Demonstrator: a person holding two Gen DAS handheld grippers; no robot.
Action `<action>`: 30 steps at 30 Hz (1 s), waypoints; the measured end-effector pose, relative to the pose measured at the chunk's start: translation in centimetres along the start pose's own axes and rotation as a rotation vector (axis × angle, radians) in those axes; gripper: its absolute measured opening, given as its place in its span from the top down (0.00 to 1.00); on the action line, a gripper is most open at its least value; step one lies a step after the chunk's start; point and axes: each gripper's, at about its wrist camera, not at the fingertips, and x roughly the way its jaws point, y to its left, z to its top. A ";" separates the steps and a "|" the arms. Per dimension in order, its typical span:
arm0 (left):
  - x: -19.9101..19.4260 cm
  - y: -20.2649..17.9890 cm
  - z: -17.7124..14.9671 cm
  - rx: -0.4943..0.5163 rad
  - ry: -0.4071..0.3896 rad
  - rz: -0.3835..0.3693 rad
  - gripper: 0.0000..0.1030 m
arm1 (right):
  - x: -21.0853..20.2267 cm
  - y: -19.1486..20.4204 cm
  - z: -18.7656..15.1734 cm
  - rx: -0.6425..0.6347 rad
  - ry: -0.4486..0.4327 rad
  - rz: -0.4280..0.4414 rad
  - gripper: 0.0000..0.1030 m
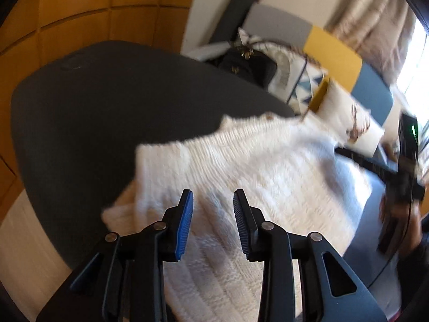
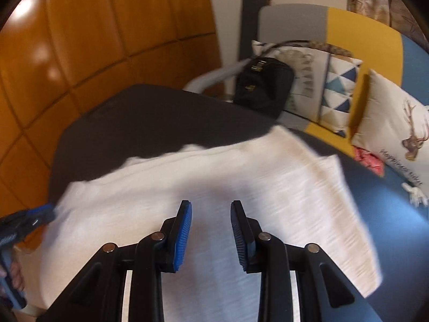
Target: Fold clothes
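Observation:
A white knit sweater (image 1: 268, 166) lies spread on a dark grey table (image 1: 93, 107), with one part folded over the rest. My left gripper (image 1: 213, 196) hovers over its near left part, open, with nothing between the blue pads. In the right wrist view the same sweater (image 2: 214, 166) covers the near half of the table (image 2: 134, 120). My right gripper (image 2: 211, 206) hangs above its middle, also open and empty. The left gripper (image 2: 47, 213) shows blurred at the sweater's left border, with a hand behind it. Both views are smeared by motion.
Behind the table stands a grey, yellow and blue sofa (image 2: 362, 26) with a black handbag (image 2: 262, 86) and patterned cushions (image 2: 340, 91). A wooden panelled wall (image 2: 80, 40) fills the left. A curtain (image 1: 375, 13) and bright window are at the far right.

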 end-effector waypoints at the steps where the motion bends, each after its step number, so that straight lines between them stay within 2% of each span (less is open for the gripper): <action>1: 0.7 -0.2 -0.1 0.013 0.022 0.018 0.67 | 1.0 -0.8 0.3 -0.005 0.036 -0.030 0.71; 3: 1.9 0.0 -0.3 0.008 0.047 0.035 0.66 | 2.7 -2.0 0.5 -0.012 0.110 -0.079 0.71; 4: 1.7 0.0 -0.2 0.008 0.034 0.042 0.66 | 3.0 -2.7 0.5 -0.006 0.127 -0.053 0.71; 5: 1.3 -0.1 -0.1 -0.001 0.017 0.048 0.66 | 2.8 -3.3 0.7 0.010 0.119 -0.017 0.71; 8: -0.2 -0.3 0.1 -0.023 -0.047 0.047 0.65 | 1.8 -4.7 2.5 0.044 0.039 0.013 0.71; 12: 0.6 -0.8 -0.8 -0.032 -0.007 0.054 0.65 | 3.9 -6.4 5.3 0.059 0.024 0.070 0.71; 15: 1.1 -1.0 -1.0 -0.027 -0.032 0.061 0.61 | 7.1 -7.1 6.5 0.042 0.099 0.048 0.71; 17: 1.3 -1.1 -0.9 -0.011 -0.038 0.065 0.59 | 9.0 -7.2 6.4 -0.003 0.169 -0.041 0.73; 20: 2.0 -1.3 -0.2 0.019 -0.039 0.065 0.58 | 8.9 -7.2 6.2 -0.030 0.155 -0.073 0.73; 24: 2.1 -0.7 0.6 0.000 -0.019 0.055 0.58 | 7.5 -8.5 6.4 0.045 0.141 0.003 0.73; 26: 1.5 -0.7 0.6 -0.009 -0.036 0.058 0.58 | 4.6 -9.5 6.1 0.085 0.077 0.062 0.73; 28: 1.3 -1.1 0.1 0.003 -0.040 0.058 0.58 | 1.9 -10.6 4.6 0.106 0.030 0.044 0.71; 30: 1.9 -1.4 -0.7 0.018 -0.007 0.079 0.58 | -0.3 -11.3 2.5 0.131 0.007 0.021 0.71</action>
